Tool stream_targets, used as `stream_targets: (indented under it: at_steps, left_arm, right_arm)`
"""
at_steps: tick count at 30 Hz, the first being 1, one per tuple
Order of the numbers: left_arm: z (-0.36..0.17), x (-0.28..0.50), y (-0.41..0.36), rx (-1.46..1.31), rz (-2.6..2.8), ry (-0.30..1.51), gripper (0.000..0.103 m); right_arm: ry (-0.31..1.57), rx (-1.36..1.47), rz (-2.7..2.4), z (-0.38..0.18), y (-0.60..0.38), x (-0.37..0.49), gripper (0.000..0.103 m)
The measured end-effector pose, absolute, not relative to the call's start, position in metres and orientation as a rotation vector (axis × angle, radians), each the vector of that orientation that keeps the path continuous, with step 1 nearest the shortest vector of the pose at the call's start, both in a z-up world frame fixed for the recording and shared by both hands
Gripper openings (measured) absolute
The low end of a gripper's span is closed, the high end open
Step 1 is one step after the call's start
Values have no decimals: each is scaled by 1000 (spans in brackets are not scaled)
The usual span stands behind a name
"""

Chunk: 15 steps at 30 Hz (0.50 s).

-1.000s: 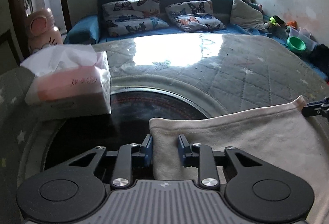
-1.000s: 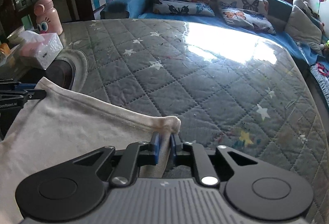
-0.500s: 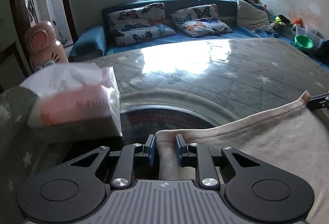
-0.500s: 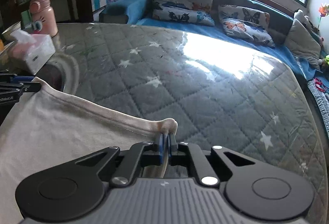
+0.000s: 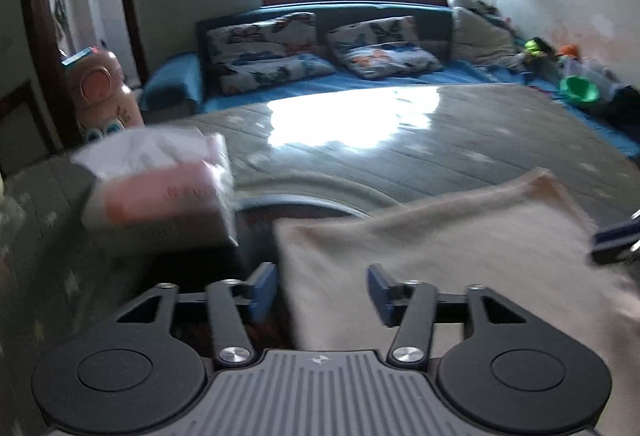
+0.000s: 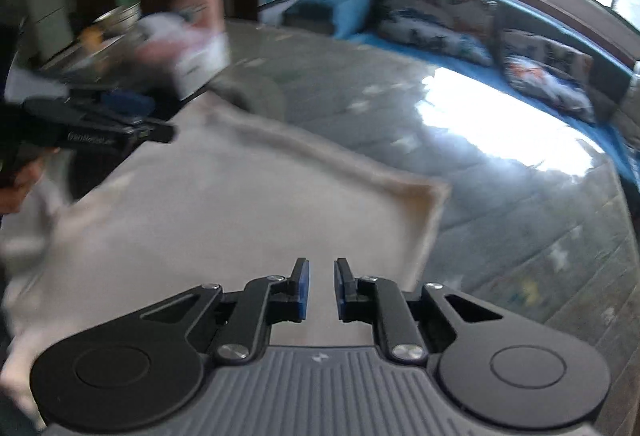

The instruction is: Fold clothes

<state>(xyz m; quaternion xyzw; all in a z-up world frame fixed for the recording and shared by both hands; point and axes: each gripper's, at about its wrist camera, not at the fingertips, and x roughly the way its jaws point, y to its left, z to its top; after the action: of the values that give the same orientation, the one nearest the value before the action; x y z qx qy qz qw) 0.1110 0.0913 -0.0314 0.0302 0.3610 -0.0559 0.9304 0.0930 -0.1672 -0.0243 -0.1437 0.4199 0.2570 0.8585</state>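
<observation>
A cream cloth (image 5: 460, 236) lies spread flat on the grey quilted table cover (image 5: 440, 140). My left gripper (image 5: 320, 278) hovers over the cloth's near left corner. Its jaws are opening wide, and the cloth below is not pinched. The right wrist view shows the same cloth (image 6: 240, 216) with its far right corner lying loose. My right gripper (image 6: 322, 270) stands above it, jaws opening with a narrow gap and nothing pressed between the pads. The left gripper (image 6: 148, 118) shows at that view's left edge, and the right gripper (image 5: 612, 240) at the other view's right edge. Both views are blurred.
A pink tissue box (image 5: 160, 192) sits left of the cloth beside a dark round gap (image 5: 256, 220) in the cover. A pink bottle (image 5: 104, 92) stands behind it. A blue bench with butterfly cushions (image 5: 360, 48) runs along the far side. A person's hand (image 6: 16, 180) holds the left gripper.
Both grippers have let go of the cloth's corners and drawn back. The left jaws have spread wide and the right jaws have parted a little. The cloth's far edge now lies on the table.
</observation>
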Motion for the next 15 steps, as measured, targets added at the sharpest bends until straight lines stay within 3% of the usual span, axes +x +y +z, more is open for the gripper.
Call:
stream_targets:
  at_steps: [3,15]
  left_arm:
    - [-30,73,77,61,-172,734,76]
    - [-55,25,55,81,-181,766,76]
  right_arm:
    - [880,-333,595,-27,-158,60,13]
    - [831,-340,650,-41,-135,4,15]
